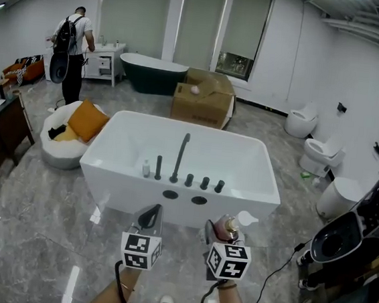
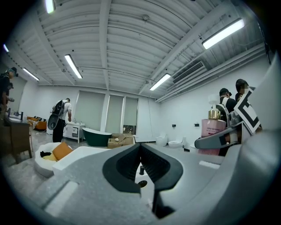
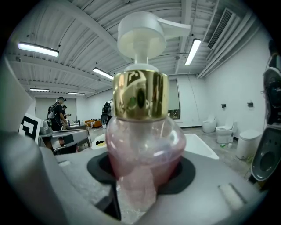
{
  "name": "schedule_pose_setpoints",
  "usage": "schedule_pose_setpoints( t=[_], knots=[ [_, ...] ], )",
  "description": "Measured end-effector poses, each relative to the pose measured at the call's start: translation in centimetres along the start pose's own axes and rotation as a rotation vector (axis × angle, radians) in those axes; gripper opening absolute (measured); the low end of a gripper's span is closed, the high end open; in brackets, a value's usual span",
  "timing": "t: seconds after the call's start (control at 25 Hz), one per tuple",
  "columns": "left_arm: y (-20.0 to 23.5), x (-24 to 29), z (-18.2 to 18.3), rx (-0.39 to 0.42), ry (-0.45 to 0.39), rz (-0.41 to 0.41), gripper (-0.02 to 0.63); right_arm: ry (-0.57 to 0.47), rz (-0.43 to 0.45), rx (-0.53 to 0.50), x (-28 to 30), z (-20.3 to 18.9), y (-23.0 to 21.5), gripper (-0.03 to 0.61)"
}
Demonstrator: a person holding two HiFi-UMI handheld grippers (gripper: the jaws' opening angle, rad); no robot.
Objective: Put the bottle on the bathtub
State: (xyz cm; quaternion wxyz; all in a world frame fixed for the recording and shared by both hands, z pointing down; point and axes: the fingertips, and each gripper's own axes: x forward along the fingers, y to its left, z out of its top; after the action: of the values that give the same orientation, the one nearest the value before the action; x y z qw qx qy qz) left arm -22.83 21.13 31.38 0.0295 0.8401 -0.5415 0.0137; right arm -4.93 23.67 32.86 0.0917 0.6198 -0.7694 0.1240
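– While the right gripper's (image 3: 140,176) fingers (image 3: 186,176) pinch the pink bottle (image 3: 140,140) round its bulging belly, what worries you?
– That smooth curve. I think it could slip or tilt, with the pump head sitting high. It hangs just near of the bathtub (image 1: 115,187), not yet over the ledge.
– And the left gripper (image 2: 140,147)?
– Its fingers are pressed together on nothing. The faucet (image 1: 181,155) and knobs (image 1: 204,182) crowd the near ledge, so a careless set-down might knock them or land too close to the edge.

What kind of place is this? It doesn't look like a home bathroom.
Probably a bathroom-fixture showroom or test hall. A white bathtub stands free in the middle of the open floor, a dark green tub sits by the far windows, and several toilets stand along the right wall.
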Motion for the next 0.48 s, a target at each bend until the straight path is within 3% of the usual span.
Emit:
schedule_pose_setpoints(
  t=[0.48],
  knots=[
    [1.3,8.9,0.9,0.003,-0.007,0.024,0.009,-0.008,0.010,0.001,7.9,3.1,-5.0,0.219]
  ],
)
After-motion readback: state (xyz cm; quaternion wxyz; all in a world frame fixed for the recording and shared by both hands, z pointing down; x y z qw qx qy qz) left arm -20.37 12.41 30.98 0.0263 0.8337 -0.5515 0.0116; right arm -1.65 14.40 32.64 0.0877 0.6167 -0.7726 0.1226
